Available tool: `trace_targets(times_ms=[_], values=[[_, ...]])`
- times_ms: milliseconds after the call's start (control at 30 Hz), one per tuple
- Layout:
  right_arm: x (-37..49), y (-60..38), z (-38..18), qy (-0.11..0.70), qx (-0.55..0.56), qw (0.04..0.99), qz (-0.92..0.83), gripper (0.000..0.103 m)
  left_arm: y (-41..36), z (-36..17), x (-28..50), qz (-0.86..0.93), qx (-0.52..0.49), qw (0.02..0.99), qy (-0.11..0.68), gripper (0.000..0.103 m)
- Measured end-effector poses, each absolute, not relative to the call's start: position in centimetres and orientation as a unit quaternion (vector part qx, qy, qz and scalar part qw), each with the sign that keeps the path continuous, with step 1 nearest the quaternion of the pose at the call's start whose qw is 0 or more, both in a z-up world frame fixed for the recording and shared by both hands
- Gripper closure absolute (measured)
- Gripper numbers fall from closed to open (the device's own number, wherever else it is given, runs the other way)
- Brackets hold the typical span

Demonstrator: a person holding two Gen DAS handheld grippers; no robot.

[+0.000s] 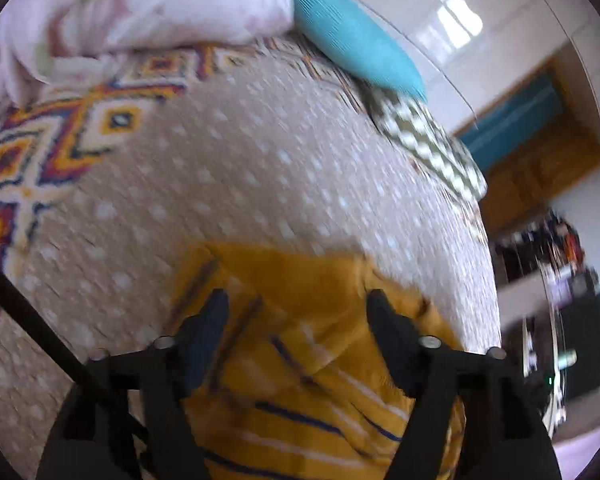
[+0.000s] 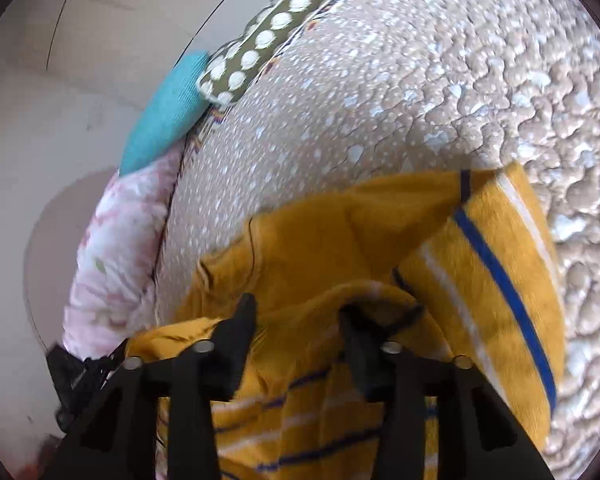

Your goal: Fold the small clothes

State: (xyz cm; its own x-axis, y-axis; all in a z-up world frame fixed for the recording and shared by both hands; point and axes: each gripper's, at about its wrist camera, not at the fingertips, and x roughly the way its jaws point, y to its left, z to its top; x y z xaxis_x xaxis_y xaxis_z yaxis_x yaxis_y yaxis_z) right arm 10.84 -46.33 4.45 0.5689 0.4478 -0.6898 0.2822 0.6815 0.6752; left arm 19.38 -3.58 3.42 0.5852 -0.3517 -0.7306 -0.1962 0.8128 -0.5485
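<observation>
A: The left gripper (image 1: 296, 300) stands with its jaws spread, nothing pinched, above the mustard striped garment (image 1: 300, 360) lying near on the dotted bedspread (image 1: 240, 160); a teal cushion (image 1: 356, 48) sits far.

B: The right gripper (image 2: 296, 312) gapes partway over the same garment's folds (image 2: 340, 240), pads apparently clear of it, with a polka-dot pillow (image 2: 268, 36) beyond.

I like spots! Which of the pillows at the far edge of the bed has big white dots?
The olive-green pillow has the big white dots. The plain teal ribbed cushion lying against it has none, and the pale pink floral pillow shows flowers instead.
</observation>
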Motion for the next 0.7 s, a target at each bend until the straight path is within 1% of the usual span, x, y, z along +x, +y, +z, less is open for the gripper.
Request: trace_targets(times_ms=[100,167,233,300,433,600,667,700], values=[[11.8,-47.0,4.2,0.452,0.415,0.788,0.052,0.046,-2.3,3.0,20.0,-0.044,-0.306,0.831,0.462,0.032],[12.2,-47.6,4.0,0.444,0.437,0.780,0.054,0.042,-1.8,3.0,19.7,-0.035,-0.290,0.837,0.463,0.032],[12.4,-48.0,4.0,0.441,0.453,0.773,0.052,0.041,-1.8,3.2,19.0,-0.031,-0.268,0.843,0.465,0.032],[12.1,-48.2,4.7,0.438,0.446,0.779,0.050,0.041,-2.0,3.6,17.9,-0.031,-0.243,0.849,0.467,0.032],[9.6,-48.3,7.2,0.442,0.385,0.809,0.044,0.041,-2.4,4.3,14.6,-0.028,-0.177,0.864,0.471,0.031],[3.5,-45.9,9.4,0.462,0.235,0.854,0.036,0.042,-4.2,3.8,10.1,-0.037,-0.083,0.881,0.465,0.029],[1.1,-44.2,9.3,0.466,0.182,0.865,0.039,0.050,-5.1,2.9,8.5,-0.046,-0.056,0.878,0.474,0.029],[0.1,-43.5,8.9,0.475,0.160,0.864,0.043,0.052,-5.4,2.4,7.9,-0.045,-0.040,0.875,0.480,0.029]])
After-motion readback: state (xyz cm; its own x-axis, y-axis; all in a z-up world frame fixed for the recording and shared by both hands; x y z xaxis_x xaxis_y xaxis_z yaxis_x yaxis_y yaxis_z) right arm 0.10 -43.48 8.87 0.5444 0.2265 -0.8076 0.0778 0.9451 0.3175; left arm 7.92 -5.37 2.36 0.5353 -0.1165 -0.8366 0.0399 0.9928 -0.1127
